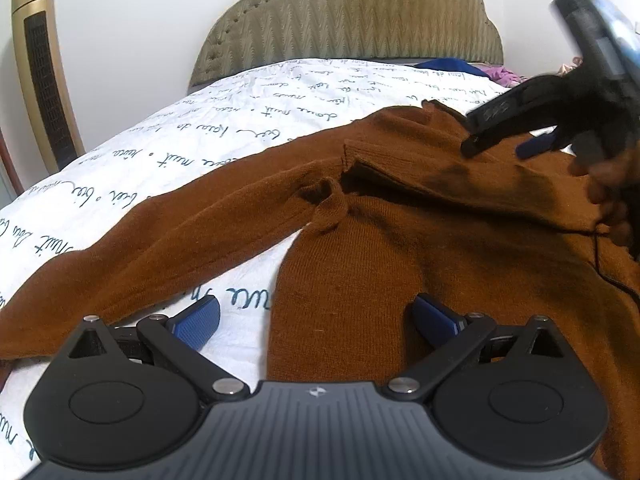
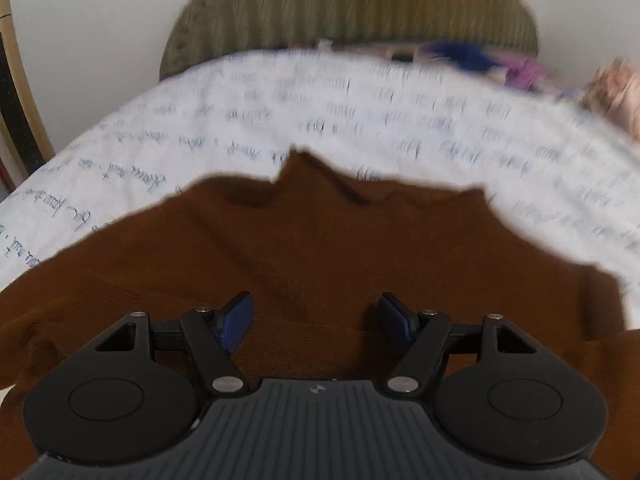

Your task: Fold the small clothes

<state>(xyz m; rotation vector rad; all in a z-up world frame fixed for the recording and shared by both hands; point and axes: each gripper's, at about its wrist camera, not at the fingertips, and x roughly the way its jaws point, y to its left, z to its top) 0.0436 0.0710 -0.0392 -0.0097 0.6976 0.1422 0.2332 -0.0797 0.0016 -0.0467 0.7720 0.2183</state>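
Observation:
A brown knit sweater (image 1: 400, 240) lies flat on the bed, one sleeve (image 1: 160, 232) stretched out to the left and the other folded across the chest. My left gripper (image 1: 316, 318) is open low over the sweater's left edge, one pad above the sheet, the other above the knit, with nothing pinched. Seen from the left wrist, my right gripper (image 1: 500, 148) hovers just over the folded sleeve near the collar, blurred. Its own view shows the right gripper (image 2: 316, 318) open above the sweater (image 2: 320, 240), fabric below the pads but not clamped.
The white bed sheet (image 1: 200, 128) with dark handwriting print spreads left and behind. An olive padded headboard (image 1: 348, 20) stands at the back. A gold tower fan (image 1: 40, 72) is at the far left. Blue, purple and pink clothes (image 2: 500, 64) are heaped at the back right. A hand (image 1: 608, 200) holds the right gripper.

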